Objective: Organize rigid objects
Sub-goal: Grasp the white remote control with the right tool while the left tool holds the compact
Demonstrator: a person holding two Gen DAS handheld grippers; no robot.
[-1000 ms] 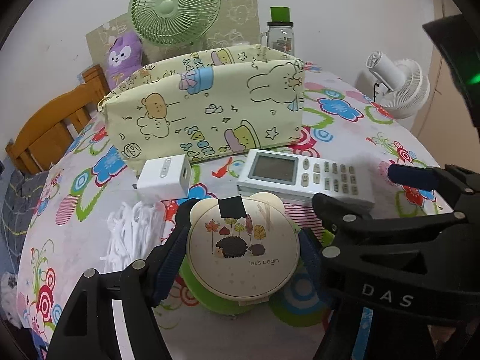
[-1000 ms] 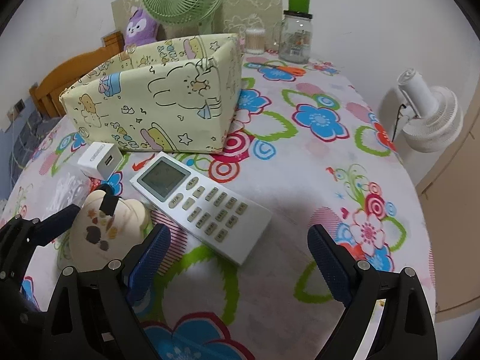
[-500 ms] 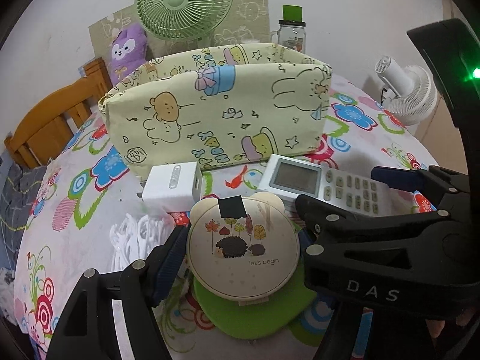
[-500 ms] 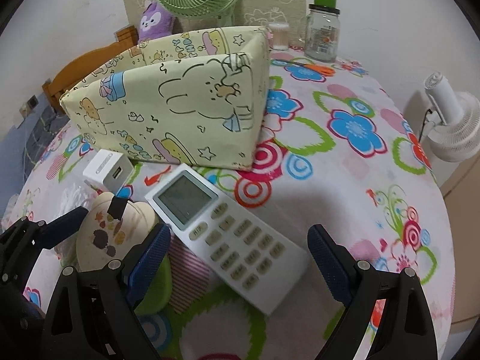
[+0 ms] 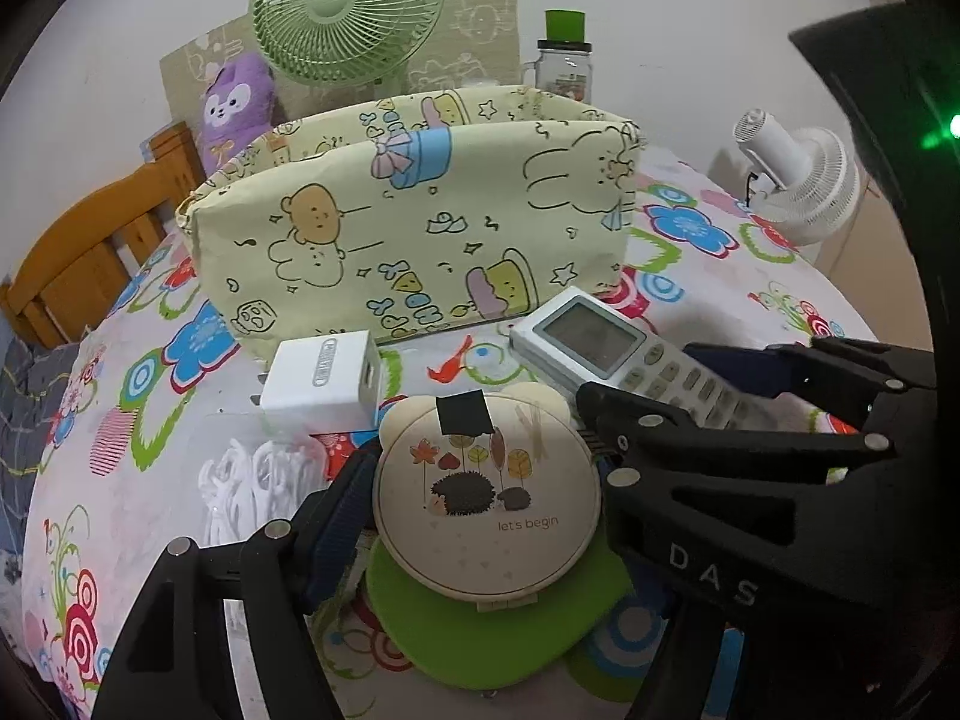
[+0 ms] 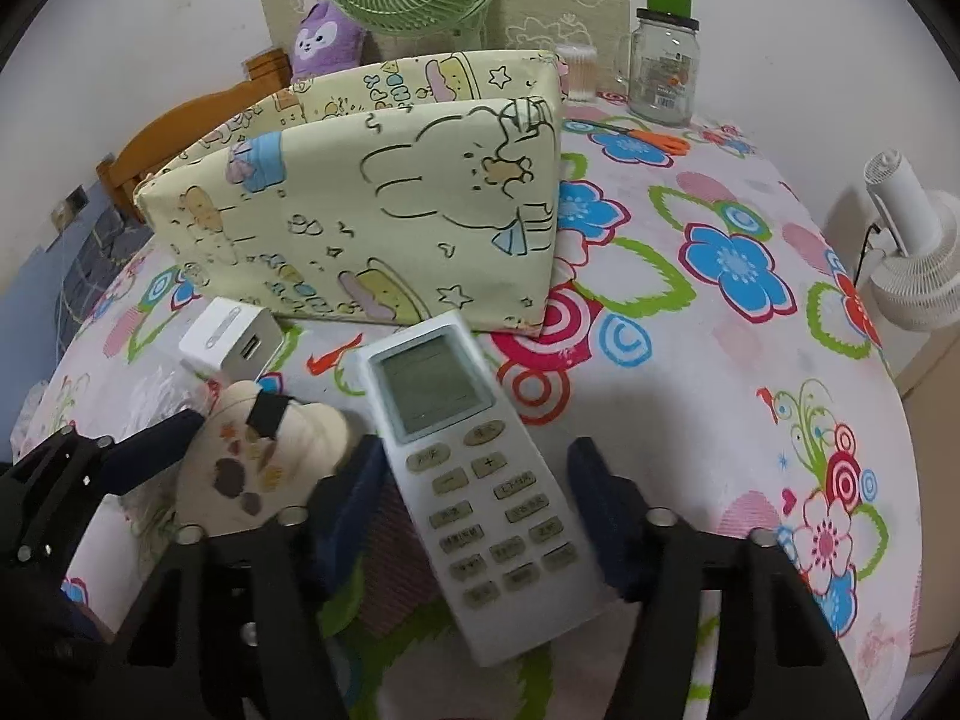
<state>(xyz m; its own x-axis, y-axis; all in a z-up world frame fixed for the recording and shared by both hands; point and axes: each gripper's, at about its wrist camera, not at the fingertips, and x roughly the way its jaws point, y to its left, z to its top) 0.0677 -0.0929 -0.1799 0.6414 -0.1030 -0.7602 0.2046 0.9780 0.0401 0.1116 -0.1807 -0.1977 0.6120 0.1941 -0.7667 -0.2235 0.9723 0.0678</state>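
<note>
A round beige compact with a hedgehog picture sits between the fingers of my left gripper, which is shut on it just above a green pad. In the right wrist view the white remote control lies lengthwise between the blue pads of my right gripper. Its jaws are closing, and the pads meet the remote's long sides. The right gripper crosses the left wrist view over the remote and hides the left gripper's right finger. A yellow cartoon-print fabric bin stands open just behind.
A white USB charger and a bagged white cable lie left of the compact. Behind the bin are a green fan, a purple plush, a glass jar and orange scissors. A white fan stands past the table's right edge.
The right gripper's jaws have narrowed from wide apart to the remote's sides, and the remote has turned more in line with them. The left gripper still holds the compact.
</note>
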